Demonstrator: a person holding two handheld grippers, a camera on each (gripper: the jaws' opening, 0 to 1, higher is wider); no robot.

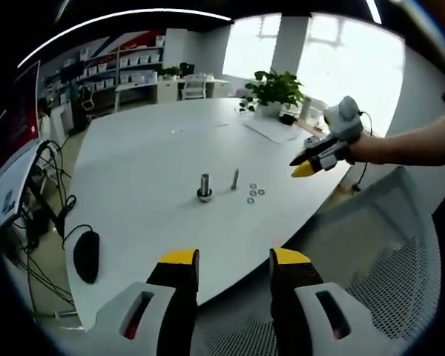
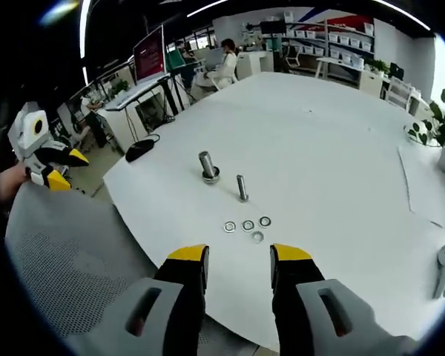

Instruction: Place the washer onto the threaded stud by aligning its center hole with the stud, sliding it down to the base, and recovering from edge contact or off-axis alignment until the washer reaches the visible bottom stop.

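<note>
At the near edge of the white counter (image 2: pixel 334 148), in the right gripper view, the right claw (image 2: pixel 239 259) hangs with its yellow-tipped jaws apart and nothing between them. Just past those tips four washers (image 2: pixel 247 226) lie flat on the counter in a loose cluster, close together; whether any of them touch is too small to tell. A little farther in stands the slim threaded stud (image 2: pixel 242 188), upright and bare, with a thicker bolt (image 2: pixel 208 166) upright just beyond it, seated on a wider base. A black mouse (image 2: pixel 139 149) rests near the counter's left edge, and a sheet of paper (image 2: pixel 423 185) lies toward the far right side.

In the left gripper view the left claw (image 1: pixel 235 263) is held short of the counter edge above a grey mesh chair (image 1: pixel 386 289), jaws likewise apart and empty. Over the counter's right edge the right claw appears again, tips seemingly close together. A potted plant (image 1: pixel 272 90) stands at the far edge.
</note>
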